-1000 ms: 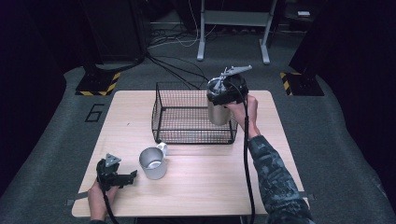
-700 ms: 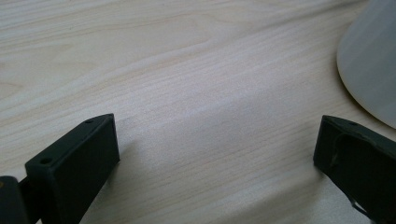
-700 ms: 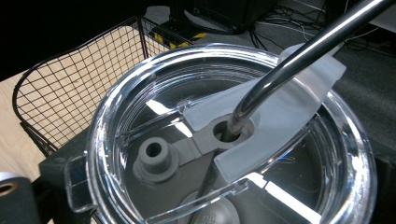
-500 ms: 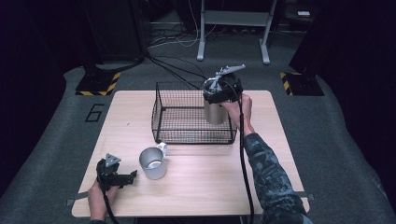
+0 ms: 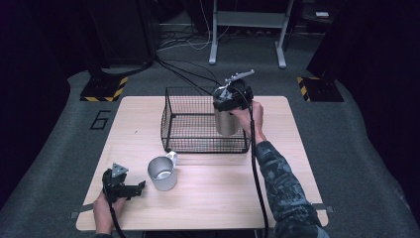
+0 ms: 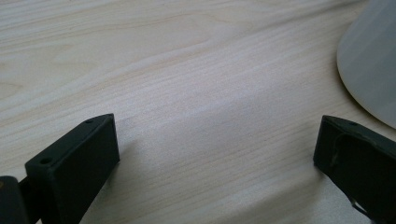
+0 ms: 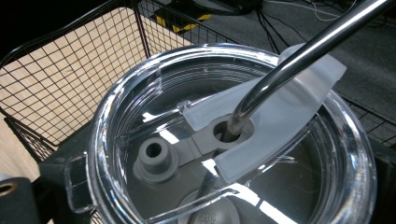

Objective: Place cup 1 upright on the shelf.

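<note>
Left tongs [image 5: 130,189] released, jaws wide, resting on counter [image 5: 208,198] just beside mug [image 5: 162,173]; careless nudge from you could tip mug or shove it.

Basket [image 5: 205,120] mid-counter: wire rim could snag tumbler base if you lower too near right wall.

Right tongs [image 5: 229,105] clenched on tumbler [image 5: 226,121], held upright over basket's right side. Straw [image 7: 299,60] leans through clear lid [image 7: 261,121]; tilt could swing it loose. Slack grip, tumbler drops.
</note>
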